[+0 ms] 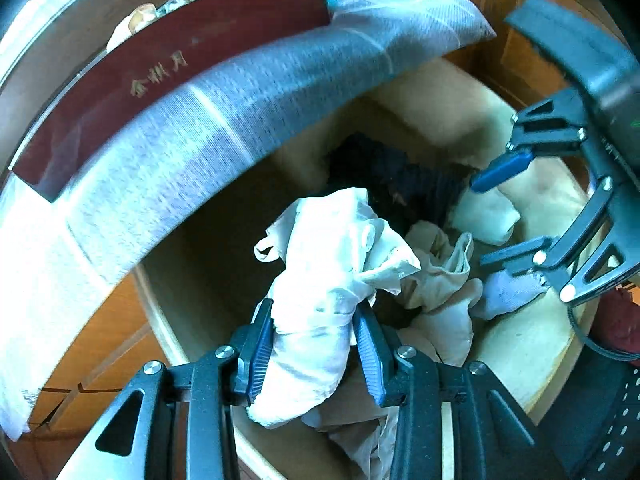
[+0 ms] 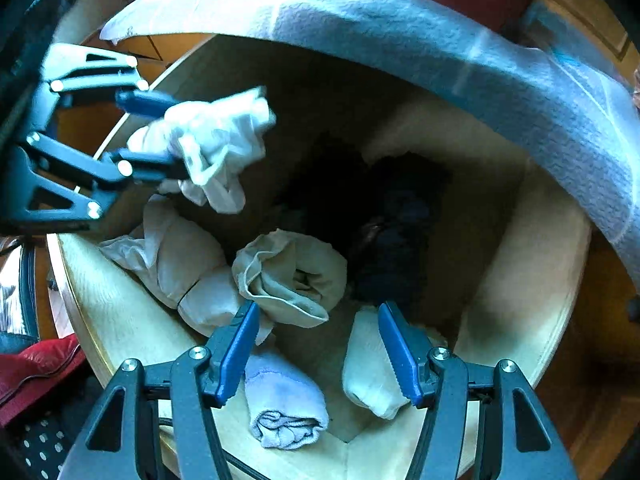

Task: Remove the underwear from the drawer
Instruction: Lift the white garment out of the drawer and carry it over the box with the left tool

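Clamping a crumpled white underwear piece (image 1: 320,280) at its bunched middle, the left gripper (image 1: 316,344) holds it above the open drawer (image 2: 520,300), cloth spilling limp past both pads. It looks light, soft and floppy, so a pinch across a thick fold should hold best. The right gripper (image 2: 320,344) hangs with jaws apart, gripping nothing, over more rolled pieces: a beige roll (image 2: 292,276) and a pale blue roll (image 2: 284,404)

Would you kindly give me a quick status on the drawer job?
Left gripper shut on white underwear, lifted clear. Right gripper open, empty, over rolled pieces in drawer. Nothing blocking.
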